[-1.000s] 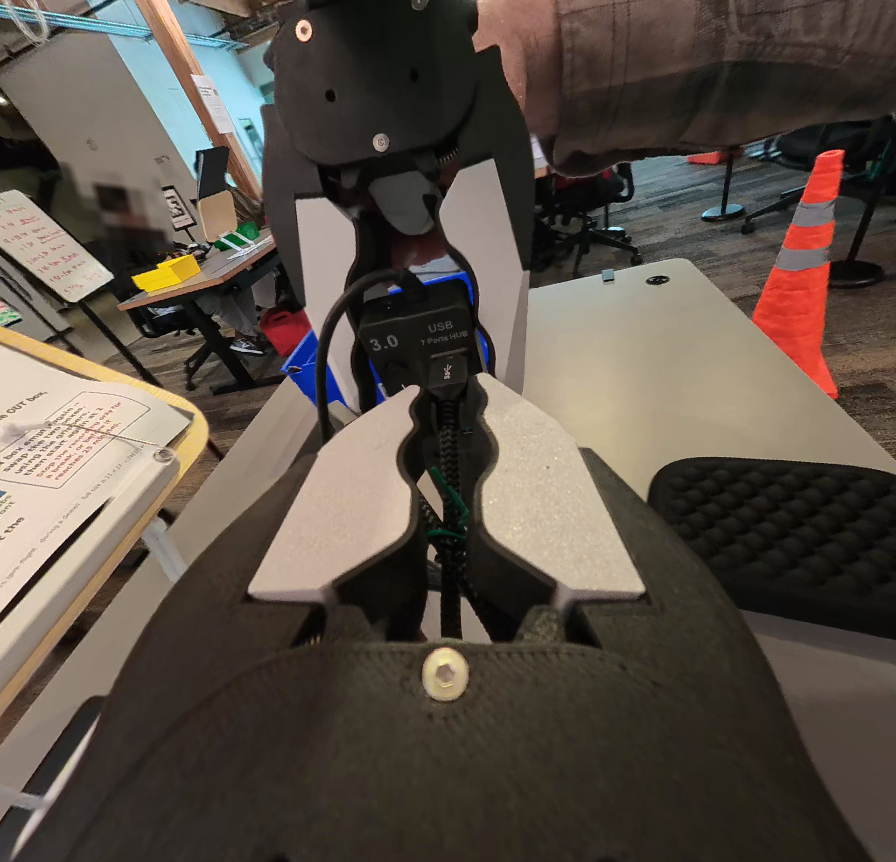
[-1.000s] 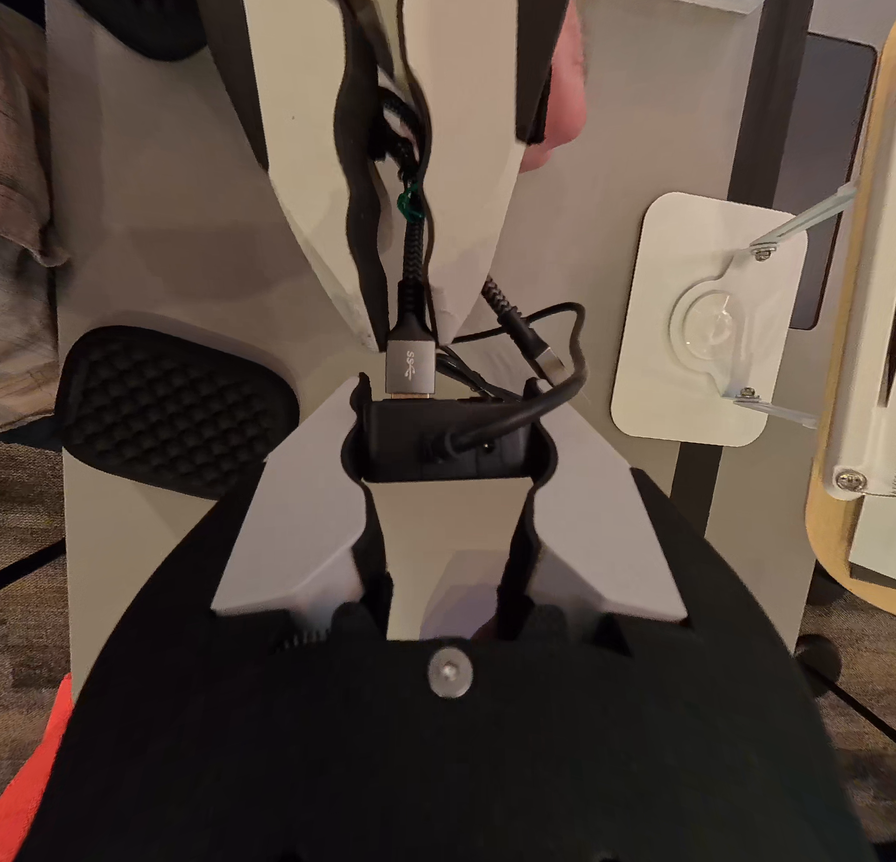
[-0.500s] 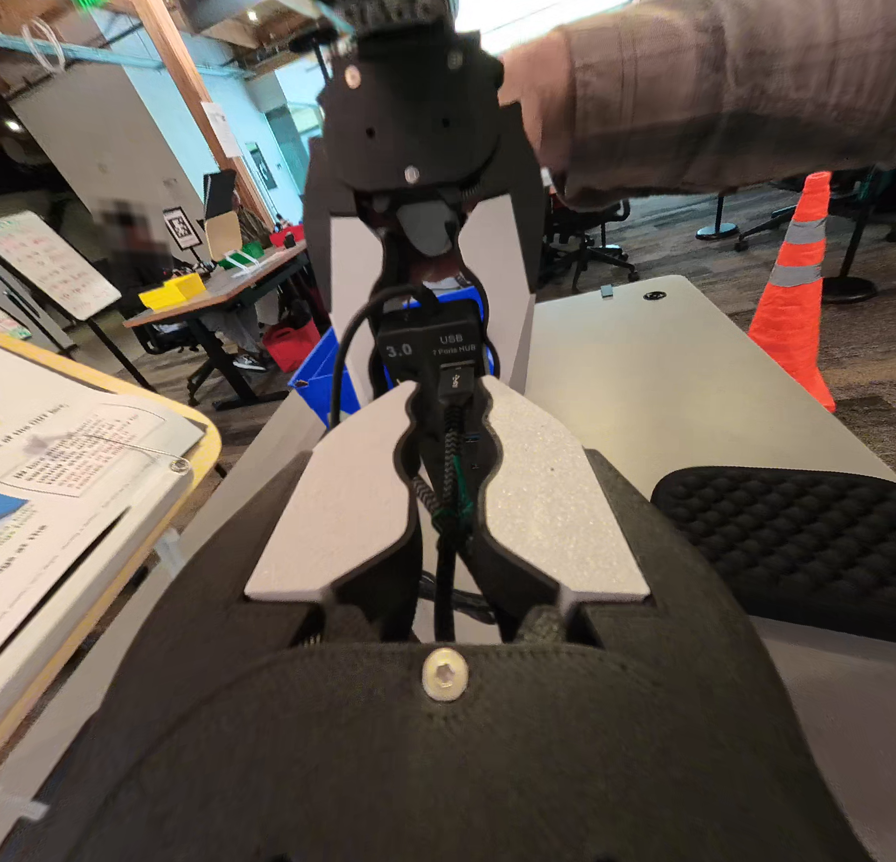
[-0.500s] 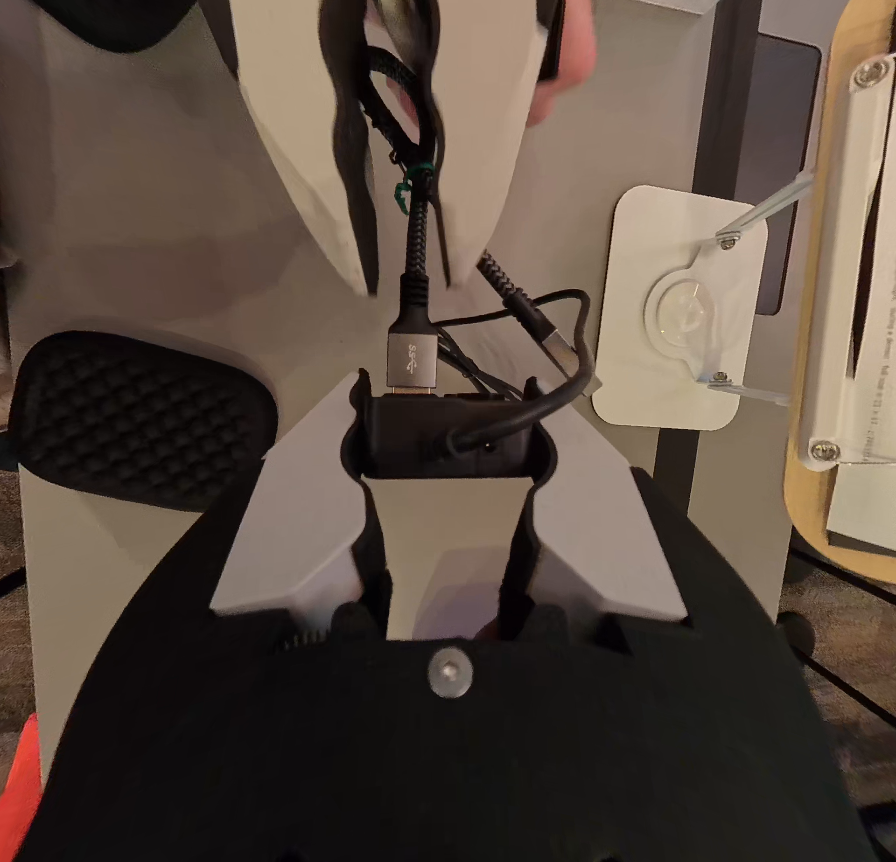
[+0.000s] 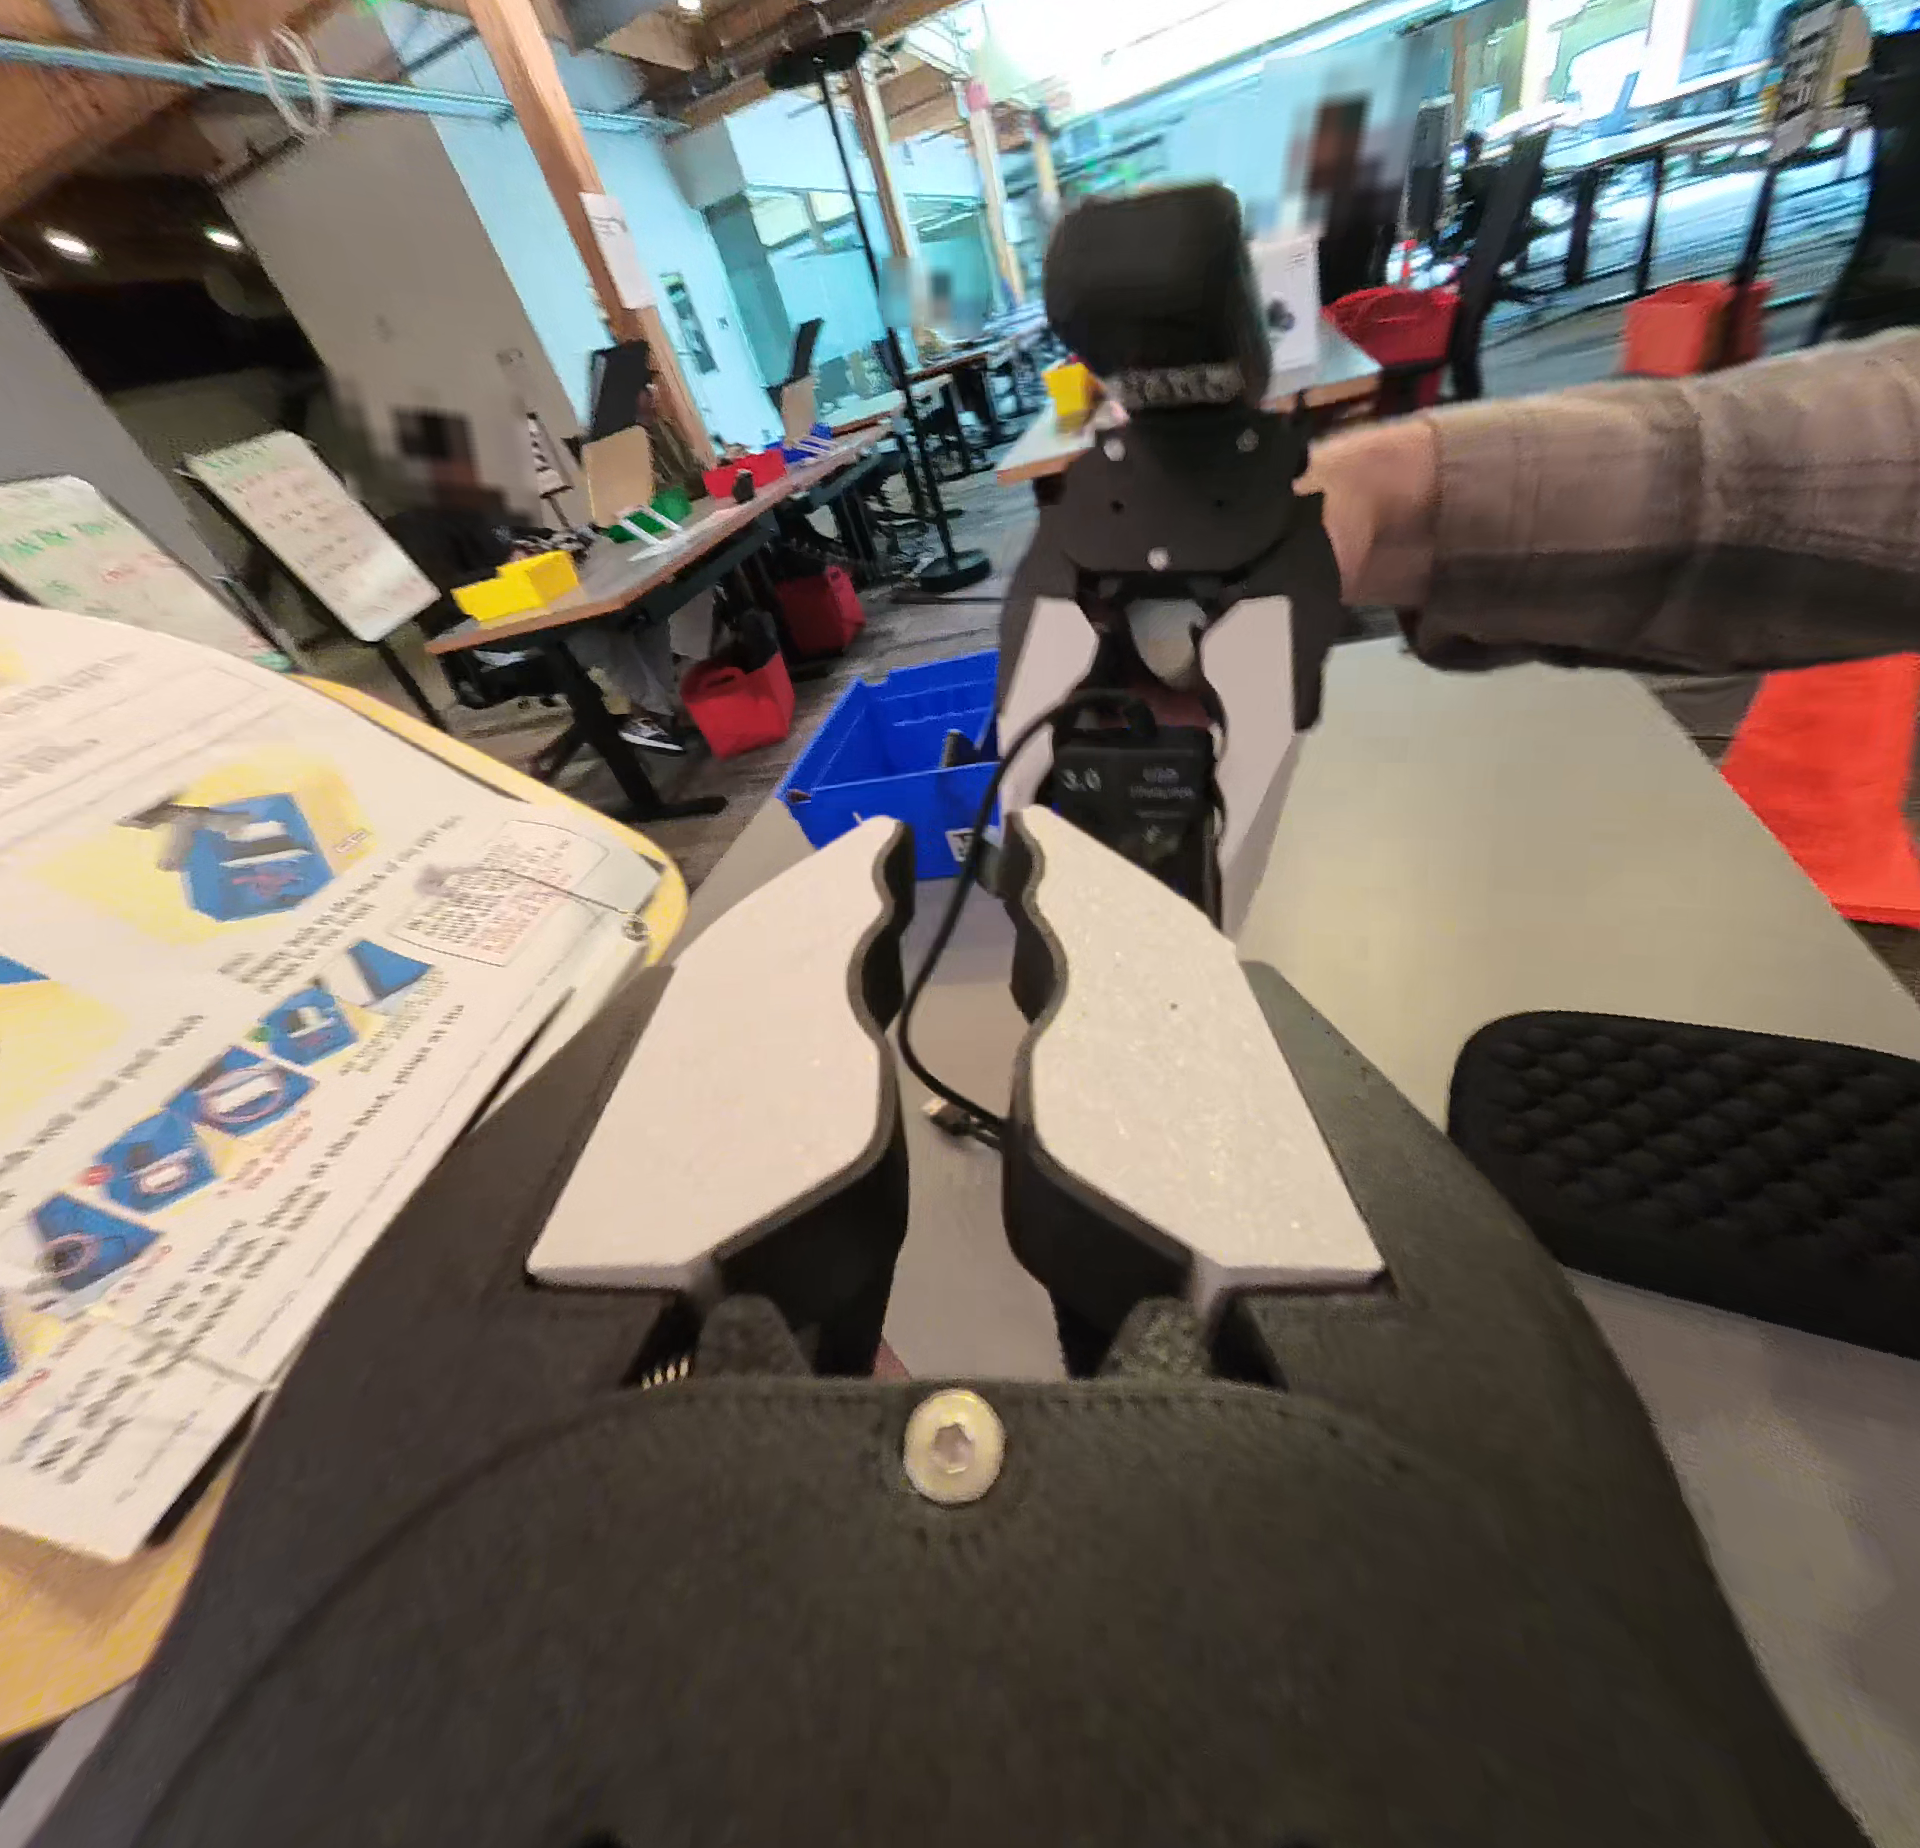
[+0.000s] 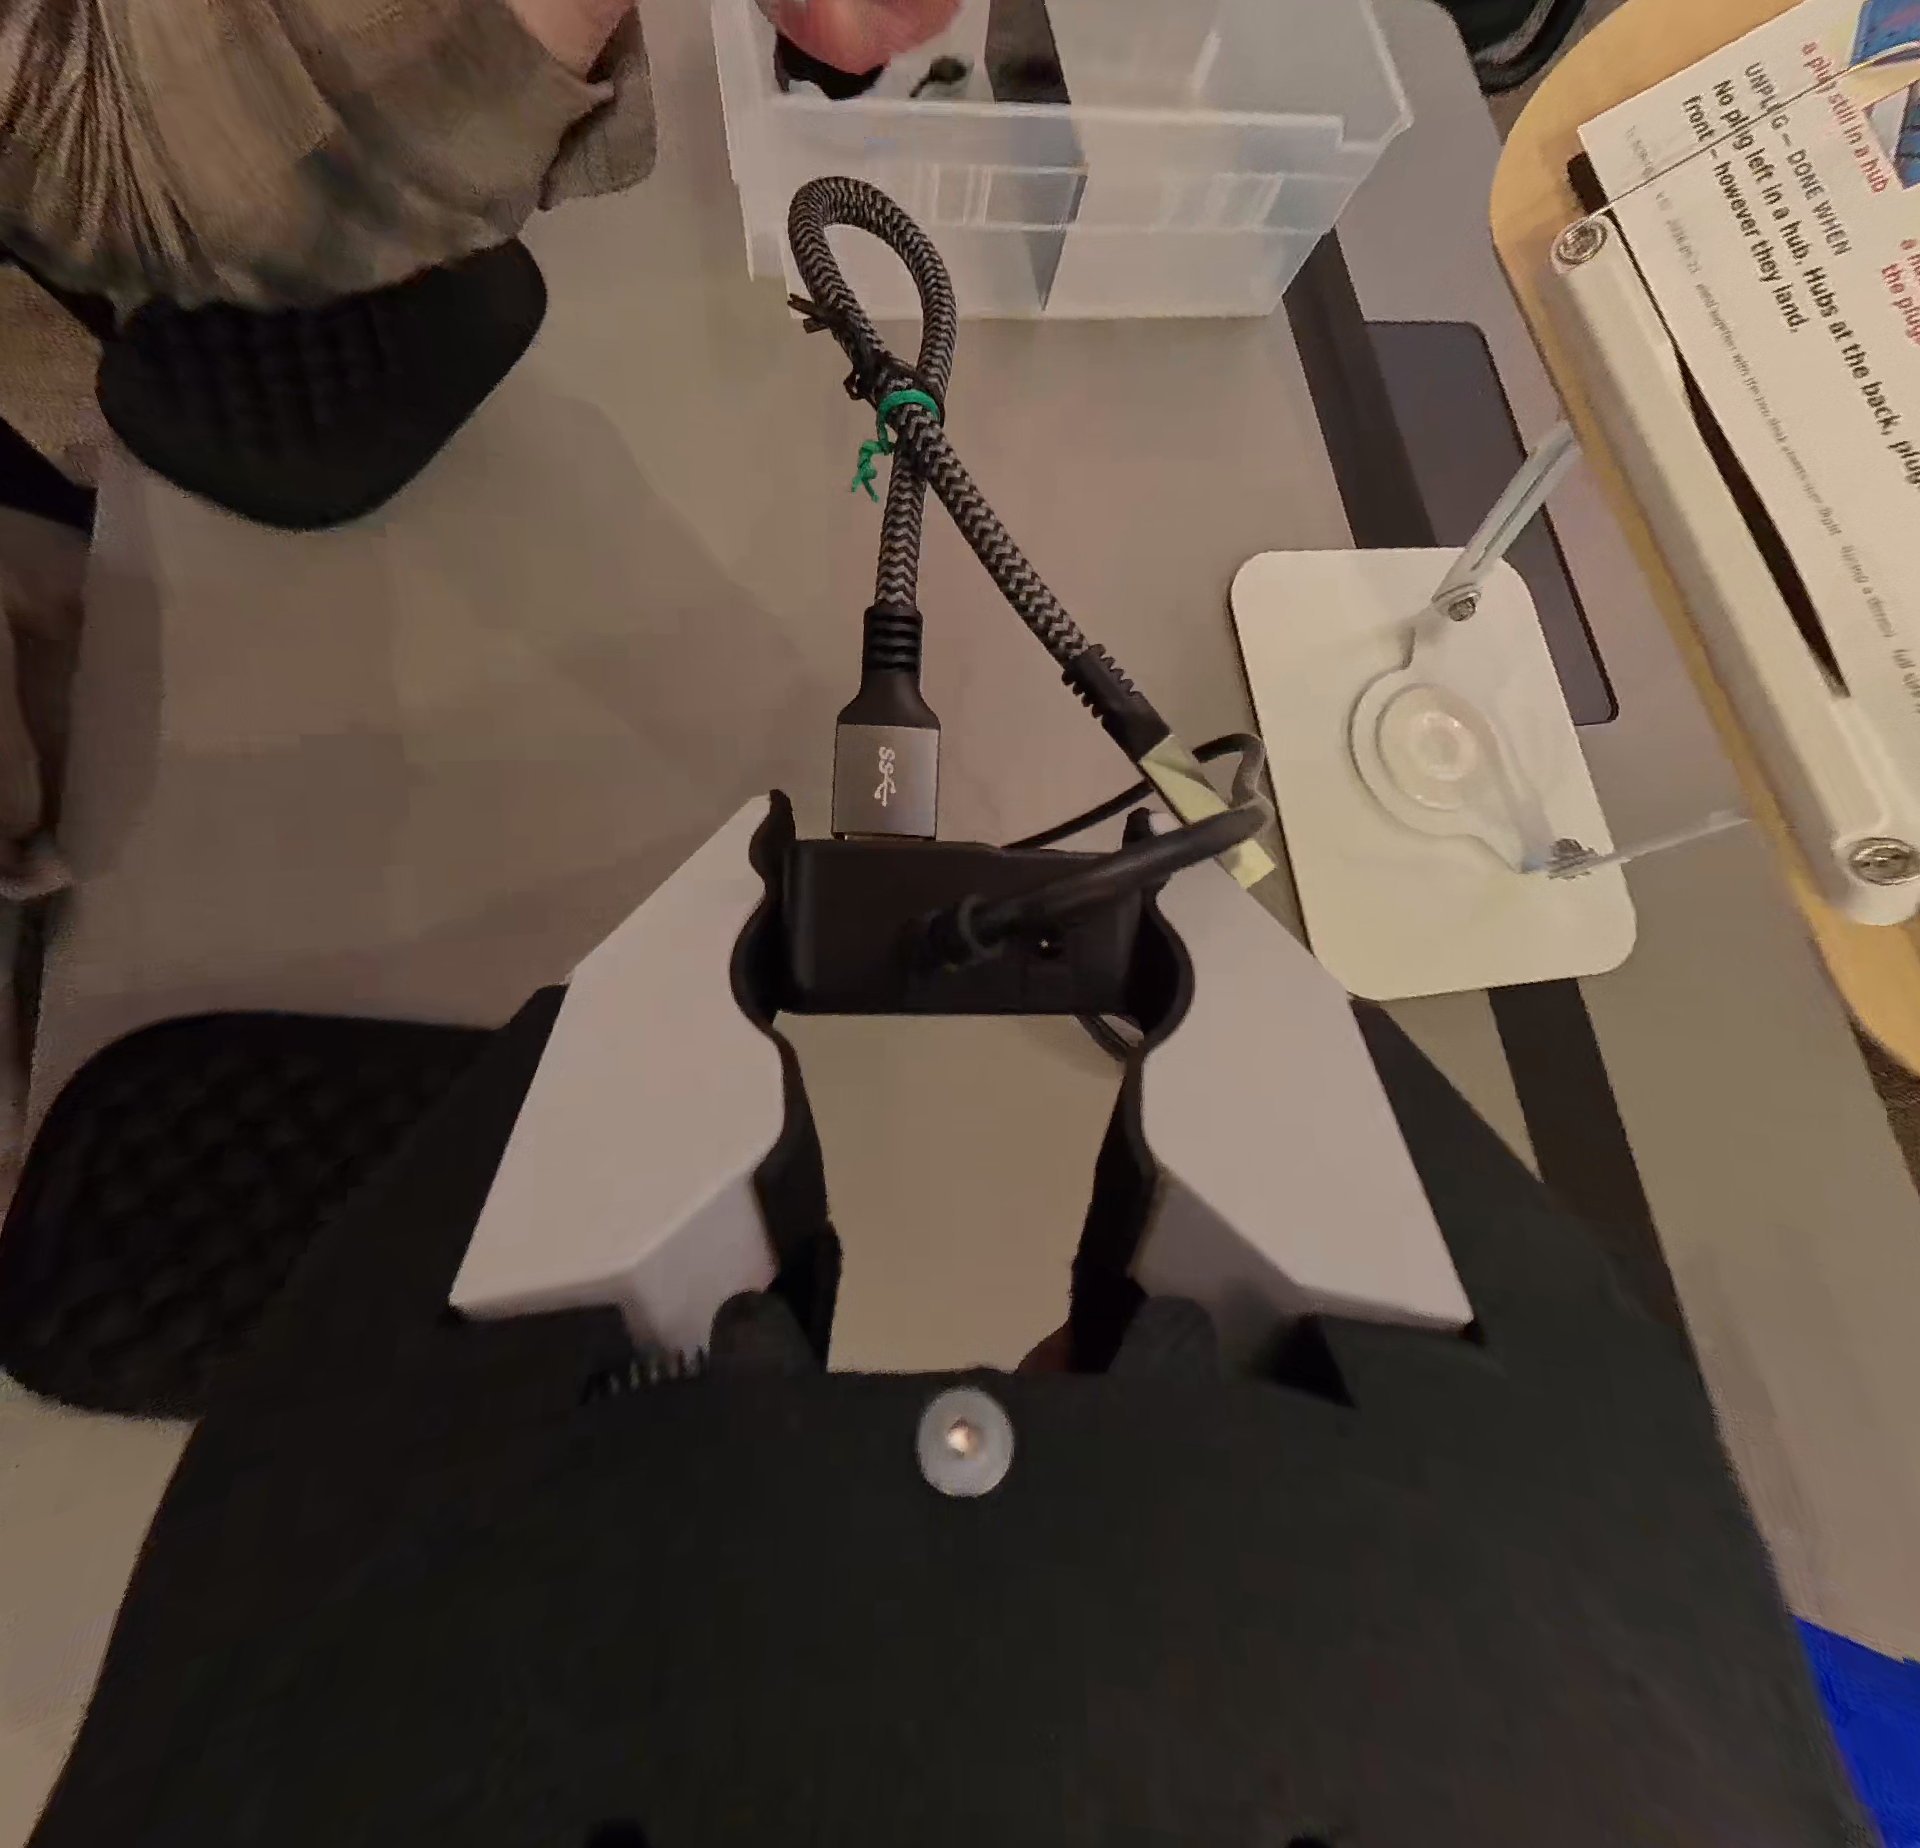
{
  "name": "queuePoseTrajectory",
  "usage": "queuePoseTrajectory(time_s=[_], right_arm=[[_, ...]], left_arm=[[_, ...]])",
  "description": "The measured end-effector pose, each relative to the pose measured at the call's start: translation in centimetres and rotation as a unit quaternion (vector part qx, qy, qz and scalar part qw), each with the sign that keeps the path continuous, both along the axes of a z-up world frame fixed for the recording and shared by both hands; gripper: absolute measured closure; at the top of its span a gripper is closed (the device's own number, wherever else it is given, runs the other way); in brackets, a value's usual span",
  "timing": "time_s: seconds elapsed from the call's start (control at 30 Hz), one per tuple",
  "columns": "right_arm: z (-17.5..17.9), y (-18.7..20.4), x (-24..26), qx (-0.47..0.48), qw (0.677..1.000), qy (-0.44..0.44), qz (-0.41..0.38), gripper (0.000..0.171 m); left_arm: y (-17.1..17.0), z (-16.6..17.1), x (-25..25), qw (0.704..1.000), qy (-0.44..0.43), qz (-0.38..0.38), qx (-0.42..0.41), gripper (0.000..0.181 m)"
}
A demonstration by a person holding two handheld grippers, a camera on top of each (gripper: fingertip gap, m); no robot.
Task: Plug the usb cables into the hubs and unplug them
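My right gripper [image 6: 956, 863] is shut on a black USB hub [image 6: 935, 925] and holds it above the grey table [image 6: 520, 655]. A braided grey-and-black cable [image 6: 904, 510] with a green tie has its silver plug [image 6: 886, 775] seated in the hub; the rest of it loops loose over the table. My left gripper [image 5: 958, 832] stands back from the hub [image 5: 1138, 790], its pads a little apart with nothing between them. The hub's own thin black cable [image 5: 935, 967] hangs down to the table behind the gap, untouched.
Black padded rests lie on the table [image 5: 1683, 1154] [image 6: 312, 385]. A clear plastic bin [image 6: 1143, 136] stands beyond the cable, a white stand base [image 6: 1434, 780] to the right. An instruction sheet on a wooden board [image 5: 208, 967], a blue bin [image 5: 894, 759] and an orange cone [image 5: 1829, 780] flank the table. My right fingertips sit around 12 centimetres from my left ones.
My left gripper let go of the braided cable at the hub and drew back away from it. The plug stays in the hub. My right gripper kept its hold on the hub.
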State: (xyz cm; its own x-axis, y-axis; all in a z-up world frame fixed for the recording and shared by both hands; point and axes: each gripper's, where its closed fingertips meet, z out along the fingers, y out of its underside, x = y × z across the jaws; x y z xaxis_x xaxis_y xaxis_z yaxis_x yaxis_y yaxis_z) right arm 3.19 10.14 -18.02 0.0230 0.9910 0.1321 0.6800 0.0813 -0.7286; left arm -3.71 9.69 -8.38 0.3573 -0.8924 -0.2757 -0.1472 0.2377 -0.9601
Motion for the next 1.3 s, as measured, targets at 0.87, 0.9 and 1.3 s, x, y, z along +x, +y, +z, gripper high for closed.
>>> queuePoseTrajectory(time_s=[0.87,0.9,1.3], right_arm=[[-6.7,-1.7,3.3,-0.025,0.974,0.207,-0.089,0.109],[-7.1,-1.9,3.8,-0.024,0.975,0.201,-0.090,0.109],[-13.5,-3.5,7.7,-0.035,0.987,0.122,-0.095,0.110]], left_arm=[[-0.9,-10.7,-33.5,0.853,0.181,0.449,-0.193,0.143],[-1.1,-11.7,-34.1,0.845,0.188,0.456,-0.208,0.143],[-1.6,-20.5,-38.7,0.715,0.264,0.542,-0.354,0.134]])
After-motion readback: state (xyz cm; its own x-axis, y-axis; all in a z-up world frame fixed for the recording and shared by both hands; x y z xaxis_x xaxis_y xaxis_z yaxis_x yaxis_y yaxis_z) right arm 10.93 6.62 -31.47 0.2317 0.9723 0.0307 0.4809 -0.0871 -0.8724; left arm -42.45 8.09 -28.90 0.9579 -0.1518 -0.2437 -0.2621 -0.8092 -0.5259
